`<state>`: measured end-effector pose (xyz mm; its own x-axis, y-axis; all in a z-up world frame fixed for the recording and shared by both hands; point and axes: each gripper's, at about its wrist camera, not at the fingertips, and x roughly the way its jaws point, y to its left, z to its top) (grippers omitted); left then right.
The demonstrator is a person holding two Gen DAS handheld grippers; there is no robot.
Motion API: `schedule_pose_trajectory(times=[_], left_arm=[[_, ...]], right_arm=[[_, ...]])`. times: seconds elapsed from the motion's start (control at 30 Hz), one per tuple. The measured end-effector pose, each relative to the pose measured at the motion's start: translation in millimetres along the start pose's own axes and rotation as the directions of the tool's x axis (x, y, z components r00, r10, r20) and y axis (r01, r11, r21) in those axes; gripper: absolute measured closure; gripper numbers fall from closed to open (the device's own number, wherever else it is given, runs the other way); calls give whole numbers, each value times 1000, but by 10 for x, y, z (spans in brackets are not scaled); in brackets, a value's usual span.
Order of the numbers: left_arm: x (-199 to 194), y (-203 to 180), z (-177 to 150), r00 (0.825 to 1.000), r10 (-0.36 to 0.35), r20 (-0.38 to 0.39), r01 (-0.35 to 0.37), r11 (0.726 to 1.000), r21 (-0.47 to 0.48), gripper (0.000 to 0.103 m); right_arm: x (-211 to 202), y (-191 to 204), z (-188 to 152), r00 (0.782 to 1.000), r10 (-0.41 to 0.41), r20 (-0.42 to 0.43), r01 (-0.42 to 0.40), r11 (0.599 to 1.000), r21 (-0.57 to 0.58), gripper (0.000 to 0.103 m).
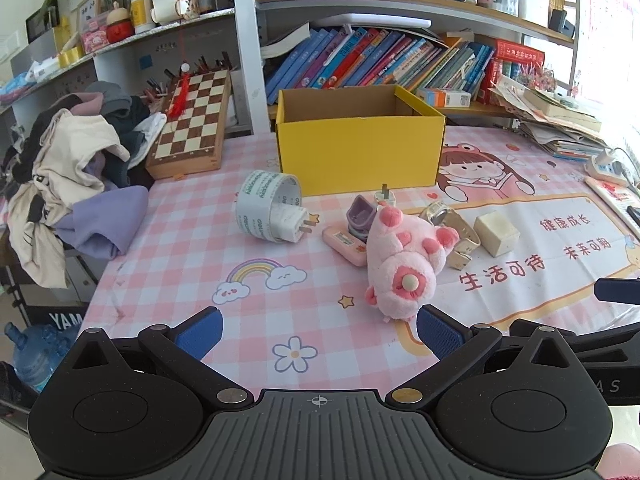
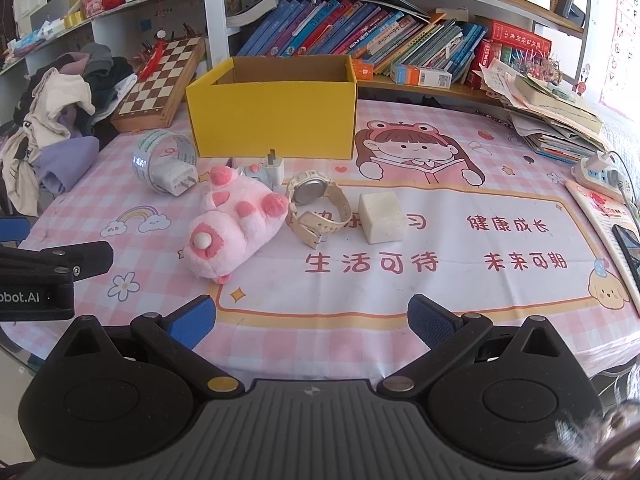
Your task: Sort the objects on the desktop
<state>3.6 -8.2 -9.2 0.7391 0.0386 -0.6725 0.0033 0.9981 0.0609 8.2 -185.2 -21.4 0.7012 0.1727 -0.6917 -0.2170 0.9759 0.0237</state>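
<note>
Blue-padded fingers, both units: left gripper (image 1: 320,330) and right gripper (image 2: 312,320) each stand spread wide with nothing between the pads, low over the near edge of the checked pink tablecloth (image 1: 192,248).

Item, nearest: pink plush toy (image 1: 404,264), lying on its side just ahead of the left gripper. Risk: soft body may squash and slip out of a shallow pinch, or drag its neighbours along.

Item: pink case (image 1: 346,242) with a purple clip-like object (image 1: 362,214) on or against it, touching the plush. Risk: disturbed by any plush lift.

Item: cream wristwatch (image 2: 316,204), strap curled, touching the plush's far side. Risk: strap may snag.

Item: off-white cube (image 2: 382,218), just beside the watch, apart from it.

Item: white charger (image 2: 274,168), prongs up, behind the plush. Risk: topples if nudged.

Item: tape roll (image 1: 266,204) with a second plug (image 1: 292,224) lodged in it. Risk: rolls; plug may drop out.

Item, farthest: yellow box (image 1: 360,152), open, apparently empty; likely destination. Risk: a light carton may slide if its wall is struck.
</note>
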Motion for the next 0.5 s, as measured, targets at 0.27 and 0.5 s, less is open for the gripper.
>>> schedule_pose_trajectory(times=[0.27, 0.5], left_arm=[[-32, -18, 8, 1000, -5, 17, 4, 1000, 10, 0], [-48, -1, 18, 1000, -4, 28, 4, 1000, 6, 0]], right_arm=[[10, -37, 35, 1000, 2, 2, -2, 1000, 14, 0], [-29, -26, 37, 1000, -12, 16, 12, 1000, 17, 0]])
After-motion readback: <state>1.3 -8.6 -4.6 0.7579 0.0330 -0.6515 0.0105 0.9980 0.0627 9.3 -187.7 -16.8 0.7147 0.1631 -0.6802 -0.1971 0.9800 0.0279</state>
